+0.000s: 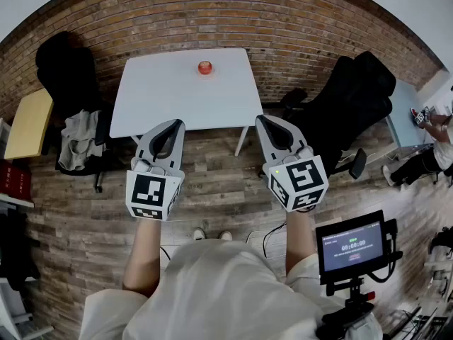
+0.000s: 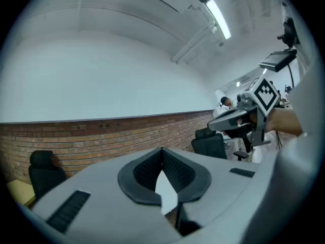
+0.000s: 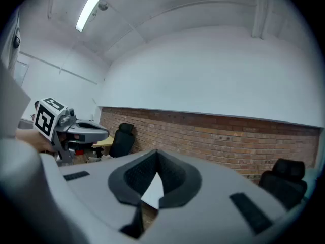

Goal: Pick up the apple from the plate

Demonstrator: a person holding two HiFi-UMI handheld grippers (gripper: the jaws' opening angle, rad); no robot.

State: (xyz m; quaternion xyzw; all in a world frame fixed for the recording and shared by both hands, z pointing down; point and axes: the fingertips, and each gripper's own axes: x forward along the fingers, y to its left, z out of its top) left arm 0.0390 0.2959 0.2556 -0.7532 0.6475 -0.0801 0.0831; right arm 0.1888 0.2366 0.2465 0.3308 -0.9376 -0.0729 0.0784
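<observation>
Toward the top centre of the head view, the apple sits near the far edge of the white table, close to the brick wall. Whatever plate is under it is too small to make out from where you stand. Lower in that frame you hold both tools side by side in front of your chest, pointing roughly level at the table, which reads as a ready stance and not a reach. The left gripper has its jaws pressed together at the tips with nothing between them, and the right gripper is closed and empty in the same way. Each gripper view looks over its jaws at the wall, not at the fruit. Bare plank floor lies between you and the table, so the apple is well apart from both tools. You would likely have to step in and spread one pair of jaws before any grasp.
</observation>
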